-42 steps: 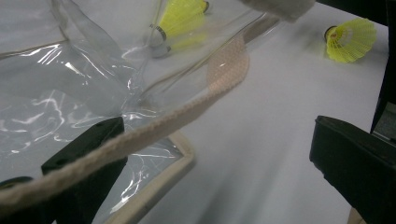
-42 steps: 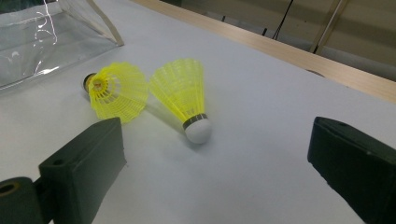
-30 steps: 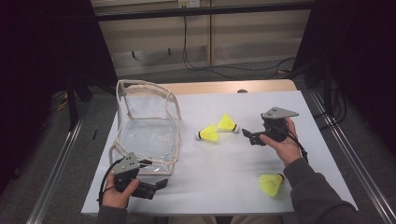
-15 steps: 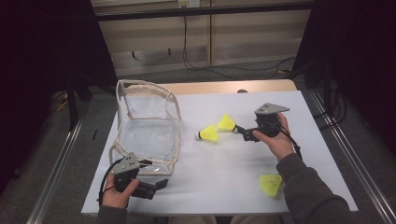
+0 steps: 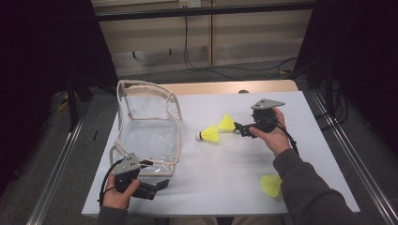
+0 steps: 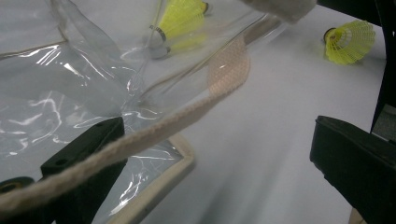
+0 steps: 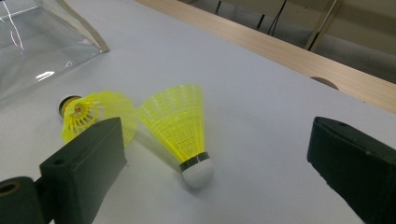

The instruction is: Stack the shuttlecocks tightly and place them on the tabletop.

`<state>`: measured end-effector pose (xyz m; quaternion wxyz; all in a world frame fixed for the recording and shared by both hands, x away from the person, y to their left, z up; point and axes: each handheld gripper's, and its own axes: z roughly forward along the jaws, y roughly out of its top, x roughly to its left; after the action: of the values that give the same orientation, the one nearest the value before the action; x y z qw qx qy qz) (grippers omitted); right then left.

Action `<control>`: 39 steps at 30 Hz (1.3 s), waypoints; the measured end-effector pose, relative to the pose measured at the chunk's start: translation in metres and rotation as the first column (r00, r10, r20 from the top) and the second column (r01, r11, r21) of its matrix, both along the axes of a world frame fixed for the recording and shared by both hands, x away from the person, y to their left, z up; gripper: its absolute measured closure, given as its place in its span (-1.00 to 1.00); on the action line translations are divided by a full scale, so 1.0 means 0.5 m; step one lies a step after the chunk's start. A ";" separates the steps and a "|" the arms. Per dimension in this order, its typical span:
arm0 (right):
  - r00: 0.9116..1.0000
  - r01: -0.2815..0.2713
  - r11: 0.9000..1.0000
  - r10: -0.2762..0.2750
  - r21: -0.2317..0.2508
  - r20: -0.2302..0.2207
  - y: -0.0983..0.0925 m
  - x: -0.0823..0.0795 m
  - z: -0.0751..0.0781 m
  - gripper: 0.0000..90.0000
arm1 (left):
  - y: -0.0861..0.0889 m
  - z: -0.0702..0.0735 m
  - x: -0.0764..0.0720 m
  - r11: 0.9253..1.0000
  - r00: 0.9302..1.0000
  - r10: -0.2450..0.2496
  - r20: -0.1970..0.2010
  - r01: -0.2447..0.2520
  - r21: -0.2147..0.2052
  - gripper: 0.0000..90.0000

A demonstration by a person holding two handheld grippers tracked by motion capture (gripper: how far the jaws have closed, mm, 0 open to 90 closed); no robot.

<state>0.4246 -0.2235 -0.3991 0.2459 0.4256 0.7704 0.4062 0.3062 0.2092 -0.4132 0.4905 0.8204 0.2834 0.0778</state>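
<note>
Two yellow shuttlecocks [image 5: 210,134] [image 5: 227,123] lie together mid-table. My right gripper [image 5: 240,129] is open just to their right, pointing at them. In the right gripper view [image 7: 215,170] one shuttlecock [image 7: 180,126] lies between the wide jaws, white cork toward me; the other shuttlecock [image 7: 88,116] is partly behind the left jaw. A third shuttlecock [image 5: 271,184] lies by the right forearm. A clear plastic bag [image 5: 145,126] with beige trim stands at the left. My left gripper [image 5: 157,187] is open at its front corner, and the beige strap [image 6: 219,79] crosses its left jaw.
The white table sheet [image 5: 220,183] has bare room between the two grippers. A wooden strip [image 5: 225,87] edges the table's far side. Metal rails [image 5: 347,154] run along both sides, and cables [image 5: 206,65] hang behind.
My right gripper has moved left, closer to the two shuttlecocks. The left gripper and the bag have stayed where they were.
</note>
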 end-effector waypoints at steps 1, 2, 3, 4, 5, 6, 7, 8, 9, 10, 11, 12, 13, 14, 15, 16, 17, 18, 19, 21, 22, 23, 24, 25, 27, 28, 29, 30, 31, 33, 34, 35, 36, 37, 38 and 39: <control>1.000 -0.003 1.000 0.003 -0.005 -0.002 0.001 0.002 0.000 -0.92 | 0.000 0.000 0.000 1.000 1.000 0.001 0.000 -0.001 0.000 -0.91; 1.000 -0.003 1.000 0.003 0.001 -0.004 0.003 0.003 0.000 -0.92 | 0.000 0.000 0.000 1.000 1.000 0.001 0.000 -0.001 0.000 -0.91; 1.000 -0.003 1.000 0.003 0.000 -0.003 0.004 0.005 0.000 -0.92 | 0.000 0.000 0.000 1.000 1.000 0.001 0.000 -0.001 -0.001 -0.91; 1.000 -0.003 1.000 0.003 -0.001 -0.005 0.005 0.006 0.000 -0.92 | 0.000 -0.001 0.000 1.000 1.000 0.000 0.001 0.000 -0.004 -0.91; 1.000 -0.003 1.000 0.003 0.000 -0.006 0.006 0.008 0.000 -0.92 | 0.000 -0.001 0.000 1.000 1.000 0.000 0.001 0.000 -0.004 -0.91; 1.000 0.000 1.000 0.000 0.002 -0.011 0.007 0.009 -0.001 -0.92 | 0.000 0.000 0.000 1.000 1.000 0.000 0.000 0.000 -0.001 -0.91; 1.000 0.002 1.000 -0.002 0.002 -0.014 0.008 0.010 -0.002 -0.92 | 0.000 -0.001 0.000 1.000 1.000 -0.001 0.001 0.001 -0.002 -0.92; 1.000 0.002 1.000 -0.002 0.002 -0.014 0.008 0.010 -0.002 -0.92 | 0.000 -0.001 0.000 1.000 1.000 -0.001 0.001 0.001 -0.002 -0.92; 1.000 0.001 1.000 -0.001 -0.004 -0.017 0.009 0.013 -0.003 -0.92 | -0.001 -0.001 0.000 1.000 1.000 0.001 0.000 -0.001 -0.002 -0.92; 1.000 0.004 1.000 -0.004 -0.005 -0.017 0.010 0.015 -0.003 -0.92 | -0.001 -0.001 0.000 1.000 1.000 0.001 0.000 -0.001 -0.004 -0.92; 1.000 0.004 1.000 -0.004 -0.001 -0.019 0.011 0.017 -0.003 -0.92 | -0.001 -0.001 0.000 1.000 1.000 0.001 0.000 -0.001 -0.005 -0.92; 1.000 0.005 1.000 -0.005 -0.001 -0.022 0.013 0.018 -0.003 -0.92 | -0.001 -0.001 0.000 1.000 1.000 0.002 0.000 -0.002 -0.004 -0.92; 1.000 0.006 1.000 -0.007 -0.005 -0.021 0.014 0.020 -0.002 -0.92 | -0.001 -0.001 0.000 1.000 1.000 0.003 0.000 -0.003 -0.004 -0.92; 1.000 0.006 1.000 -0.006 -0.006 -0.022 0.016 0.022 -0.002 -0.91 | -0.001 -0.001 0.000 1.000 1.000 0.003 0.000 -0.003 -0.004 -0.92; 1.000 0.006 1.000 -0.006 -0.003 -0.021 0.018 0.023 -0.001 -0.91 | -0.001 -0.001 0.000 1.000 1.000 0.003 0.000 -0.003 -0.004 -0.92; 1.000 0.010 1.000 -0.010 -0.002 -0.022 0.019 0.025 -0.001 -0.91 | -0.001 -0.001 0.001 1.000 1.000 0.002 -0.001 -0.002 -0.002 -0.92; 1.000 0.007 1.000 -0.007 -0.006 -0.022 0.020 0.026 -0.001 -0.91 | -0.001 -0.001 0.001 1.000 1.000 0.001 0.000 -0.001 -0.005 -0.92; 1.000 0.007 1.000 -0.007 -0.008 -0.022 0.022 0.028 -0.002 -0.91 | -0.001 -0.001 0.001 1.000 1.000 0.001 0.000 -0.001 -0.005 -0.92; 1.000 0.008 1.000 -0.008 -0.005 -0.026 0.023 0.029 -0.004 -0.91 | -0.001 -0.001 0.001 1.000 1.000 0.001 0.000 -0.001 -0.005 -0.92; 0.999 0.011 1.000 -0.011 -0.013 -0.031 0.023 0.033 -0.006 -0.91 | -0.001 -0.001 0.001 1.000 1.000 0.001 -0.001 -0.001 -0.005 -0.92; 0.999 0.012 1.000 -0.012 -0.014 -0.034 0.024 0.034 -0.006 -0.91 | -0.001 -0.001 0.001 1.000 1.000 0.001 -0.001 -0.001 -0.005 -0.92; 0.999 0.012 1.000 -0.012 -0.014 -0.034 0.024 0.034 -0.006 -0.91 | -0.001 -0.001 0.001 1.000 1.000 0.001 0.000 -0.001 -0.005 -0.92; 0.999 0.009 1.000 -0.009 -0.012 -0.035 0.027 0.036 -0.005 -0.91 | -0.001 -0.002 0.001 1.000 1.000 0.000 -0.001 0.000 -0.008 -0.92; 0.999 0.007 1.000 -0.008 -0.014 -0.034 0.029 0.037 -0.004 -0.91 | -0.001 -0.002 0.001 1.000 1.000 0.001 -0.002 -0.001 -0.006 -0.92; 0.999 0.004 1.000 -0.005 -0.020 -0.034 0.033 0.040 -0.002 -0.91 | -0.002 -0.002 0.001 1.000 1.000 0.002 -0.003 -0.002 -0.008 -0.92; 0.999 0.009 1.000 -0.009 -0.019 -0.037 0.034 0.041 -0.002 -0.91 | -0.001 -0.002 0.001 1.000 1.000 0.001 -0.002 -0.001 -0.009 -0.92; 0.999 0.009 1.000 -0.010 -0.018 -0.037 0.035 0.042 -0.001 -0.91 | -0.001 -0.002 0.001 1.000 1.000 0.001 -0.002 -0.001 -0.009 -0.92; 0.999 0.008 1.000 -0.009 -0.019 -0.038 0.037 0.043 -0.001 -0.91 | -0.001 -0.002 0.001 1.000 1.000 0.001 -0.002 -0.001 -0.007 -0.92; 0.999 0.010 1.000 -0.011 -0.022 -0.040 0.038 0.045 -0.001 -0.91 | -0.001 -0.002 0.001 1.000 1.000 0.000 -0.003 0.000 -0.007 -0.92; 0.999 0.009 1.000 -0.010 -0.023 -0.043 0.040 0.046 -0.002 -0.91 | -0.001 -0.002 0.001 1.000 1.000 0.001 -0.002 -0.001 -0.010 -0.92; 0.999 0.009 1.000 -0.010 -0.023 -0.043 0.040 0.046 -0.002 -0.91 | -0.001 -0.002 0.001 1.000 1.000 0.001 -0.002 -0.001 -0.010 -0.92; 0.999 0.010 1.000 -0.011 -0.023 -0.045 0.042 0.047 -0.002 -0.91 | -0.001 -0.002 0.001 1.000 1.000 -0.001 -0.002 0.001 -0.008 -0.92; 0.999 0.006 1.000 -0.007 -0.024 -0.044 0.046 0.049 -0.002 -0.91 | -0.001 -0.002 0.001 1.000 1.000 0.000 -0.002 0.000 -0.009 -0.92; 0.999 0.007 1.000 -0.009 -0.028 -0.048 0.047 0.049 -0.001 -0.91 | -0.001 -0.002 0.001 1.000 1.000 -0.001 -0.002 0.001 -0.009 -0.92; 0.999 0.007 1.000 -0.009 -0.030 -0.047 0.048 0.050 -0.002 -0.91 | -0.001 -0.002 0.001 1.000 1.000 0.000 -0.002 0.000 -0.010 -0.92; 0.999 0.006 1.000 -0.008 -0.028 -0.048 0.049 0.051 -0.002 -0.91 | -0.001 -0.002 0.001 1.000 1.000 -0.001 -0.002 0.001 -0.008 -0.92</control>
<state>0.4502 -0.1988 -0.4003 0.2348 0.4343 0.7802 0.3841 0.3068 0.2086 -0.4141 0.4937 0.8185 0.2840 0.0756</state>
